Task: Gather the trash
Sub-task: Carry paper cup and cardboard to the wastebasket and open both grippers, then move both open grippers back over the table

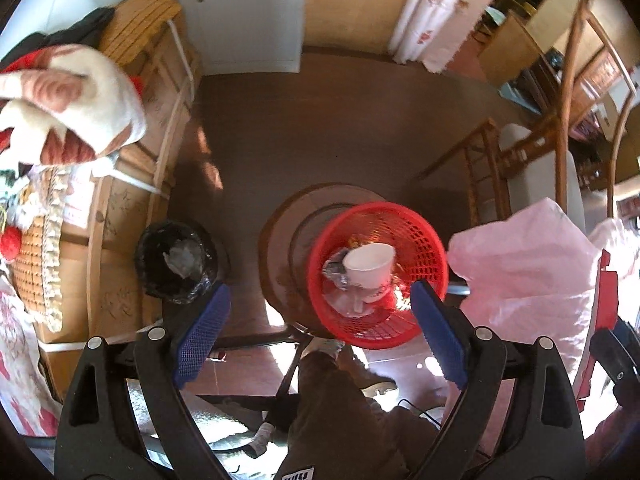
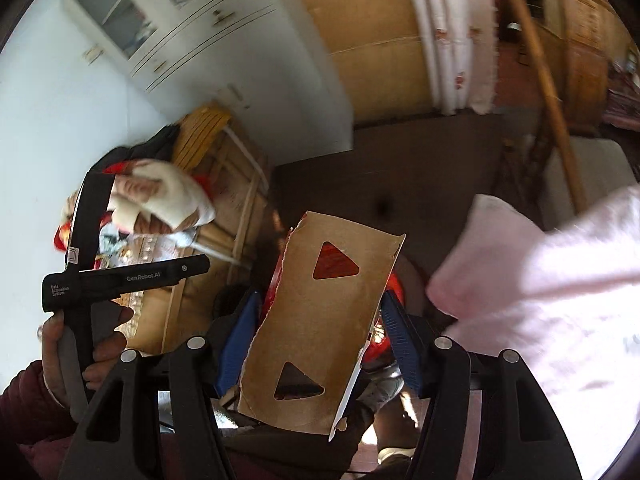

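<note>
Torn brown cardboard piece (image 2: pixel 320 336) clamped in right gripper (image 2: pixel 320 344); left gripper (image 1: pixel 320 332) wide, empty. Carry left over black-lined bin (image 1: pixel 178 260), release centred.

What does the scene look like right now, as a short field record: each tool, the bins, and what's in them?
left tool: open, empty, above the red basket
right tool: shut on cardboard piece
red basket: holds a white paper cup and crumpled wrappers
black bin: on the floor, bag-lined, crumpled paper inside
pink plastic bag: right of the basket
</note>
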`<state>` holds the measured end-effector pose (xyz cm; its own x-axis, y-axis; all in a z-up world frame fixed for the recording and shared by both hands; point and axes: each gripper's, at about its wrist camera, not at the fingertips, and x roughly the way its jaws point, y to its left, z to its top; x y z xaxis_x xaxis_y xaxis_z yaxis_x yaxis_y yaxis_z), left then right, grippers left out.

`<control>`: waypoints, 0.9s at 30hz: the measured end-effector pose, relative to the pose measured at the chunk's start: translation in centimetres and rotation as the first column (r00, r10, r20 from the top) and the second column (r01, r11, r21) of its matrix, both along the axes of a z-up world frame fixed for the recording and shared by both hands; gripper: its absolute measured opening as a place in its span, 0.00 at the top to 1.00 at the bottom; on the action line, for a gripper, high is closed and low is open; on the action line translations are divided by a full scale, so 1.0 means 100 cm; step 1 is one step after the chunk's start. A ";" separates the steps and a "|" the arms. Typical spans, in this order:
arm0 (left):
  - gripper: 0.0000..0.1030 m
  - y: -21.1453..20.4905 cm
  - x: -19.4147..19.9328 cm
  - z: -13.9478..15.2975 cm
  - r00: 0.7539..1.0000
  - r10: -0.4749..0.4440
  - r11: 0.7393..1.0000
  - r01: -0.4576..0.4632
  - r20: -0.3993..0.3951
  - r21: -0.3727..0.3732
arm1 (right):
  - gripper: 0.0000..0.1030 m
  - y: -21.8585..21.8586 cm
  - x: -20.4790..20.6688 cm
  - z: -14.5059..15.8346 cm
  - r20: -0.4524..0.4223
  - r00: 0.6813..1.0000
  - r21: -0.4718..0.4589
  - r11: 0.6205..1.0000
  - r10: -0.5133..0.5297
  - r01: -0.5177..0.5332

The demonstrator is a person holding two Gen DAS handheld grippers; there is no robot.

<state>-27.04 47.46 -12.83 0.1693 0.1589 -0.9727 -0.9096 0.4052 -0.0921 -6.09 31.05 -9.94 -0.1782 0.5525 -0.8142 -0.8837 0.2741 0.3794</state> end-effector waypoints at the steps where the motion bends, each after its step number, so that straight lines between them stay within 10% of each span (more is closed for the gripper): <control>1: 0.14 0.002 -0.004 0.000 1.000 0.009 1.000 -0.009 -0.002 0.002 | 0.38 0.006 -0.004 0.000 -0.003 1.000 0.000 1.000 0.021 -0.021; 12: 0.14 0.019 -0.024 -0.006 0.997 0.072 0.997 -0.072 -0.001 -0.017 | 0.24 0.032 -0.014 0.003 -0.011 0.998 -0.013 0.998 0.065 -0.065; 27: 0.14 0.000 0.080 0.011 0.978 -0.206 0.978 0.205 0.031 0.038 | 0.24 -0.040 0.044 0.010 -0.003 0.971 0.016 0.971 -0.238 0.238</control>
